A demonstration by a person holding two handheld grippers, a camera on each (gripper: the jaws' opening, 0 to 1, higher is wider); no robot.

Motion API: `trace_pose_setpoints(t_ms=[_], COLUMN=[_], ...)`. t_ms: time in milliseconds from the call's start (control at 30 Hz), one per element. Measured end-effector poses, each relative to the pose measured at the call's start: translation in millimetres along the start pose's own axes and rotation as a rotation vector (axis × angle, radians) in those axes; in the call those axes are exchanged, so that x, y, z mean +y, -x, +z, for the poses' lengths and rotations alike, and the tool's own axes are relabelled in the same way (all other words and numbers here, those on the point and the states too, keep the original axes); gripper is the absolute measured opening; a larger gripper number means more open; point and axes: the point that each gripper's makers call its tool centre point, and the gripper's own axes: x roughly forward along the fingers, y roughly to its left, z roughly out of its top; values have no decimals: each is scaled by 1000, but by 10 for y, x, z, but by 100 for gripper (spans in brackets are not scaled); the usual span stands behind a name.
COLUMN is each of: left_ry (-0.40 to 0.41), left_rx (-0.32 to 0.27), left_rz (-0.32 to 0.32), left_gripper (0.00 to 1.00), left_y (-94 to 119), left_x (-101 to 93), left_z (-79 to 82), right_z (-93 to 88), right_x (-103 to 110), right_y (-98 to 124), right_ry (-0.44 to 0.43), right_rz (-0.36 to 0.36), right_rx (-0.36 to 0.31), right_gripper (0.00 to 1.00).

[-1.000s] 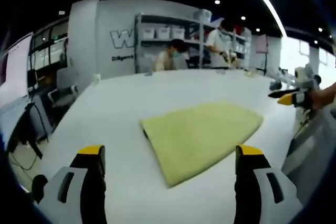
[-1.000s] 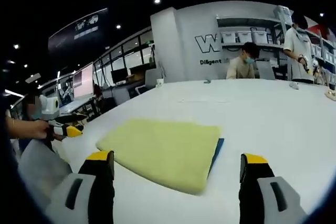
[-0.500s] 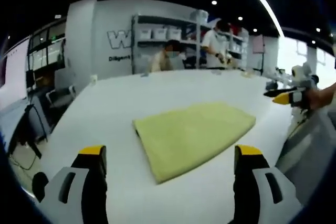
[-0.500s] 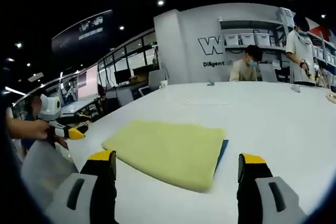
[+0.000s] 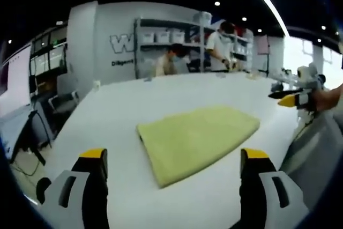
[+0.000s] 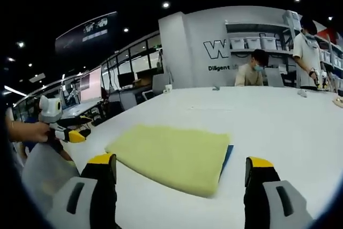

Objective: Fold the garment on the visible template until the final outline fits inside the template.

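Observation:
A folded yellow garment (image 5: 197, 136) lies flat on the white table (image 5: 118, 111); in the right gripper view the same garment (image 6: 174, 153) covers a blue template, of which a thin edge (image 6: 228, 155) shows along its right side. My left gripper (image 5: 174, 159) is held above the table's near edge, open, with nothing between its jaws. My right gripper (image 6: 179, 164) is likewise open and empty, short of the garment. Each gripper shows in the other's view, held in a hand: the right one (image 5: 292, 99) and the left one (image 6: 68, 134).
Two people (image 5: 170, 60) work by shelving with white bins (image 5: 171, 36) at the table's far end. Desks and monitors (image 6: 126, 81) stand along the left wall. The person's grey sleeve (image 5: 316, 143) hangs at the right edge.
Both views have shifted slightly, so the garment sits a little differently in frame. The garment itself has not moved, and both grippers stay open.

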Motion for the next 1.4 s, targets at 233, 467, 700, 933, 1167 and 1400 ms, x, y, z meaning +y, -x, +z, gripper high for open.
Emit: trace_pose_setpoints(t_ms=[233,467,700,933,1167,1400], left_ry=[35,36,54,51,40,33], left_rx=[-33,-38,-26,-12,-4,-10], left_rz=[9,17,20,14,13,26], left_gripper=[99,98,97,96,95,95], left_y=[2,24,32,54,90,120], left_x=[1,0,19,-35,-45,-42], left_z=[56,75,30,6,-27,-14], right_z=[25,-32,-62,-77,-82,-112], right_x=[11,39,33,38,92,157], right_y=[-1,-7,5,24,57,67], right_ry=[8,9,3,-7,-11,-9], right_rz=[-2,7,12,10,27,53], right_rx=[-9,22,31,34,37,50], right_gripper=[96,93,91,91,89,88])
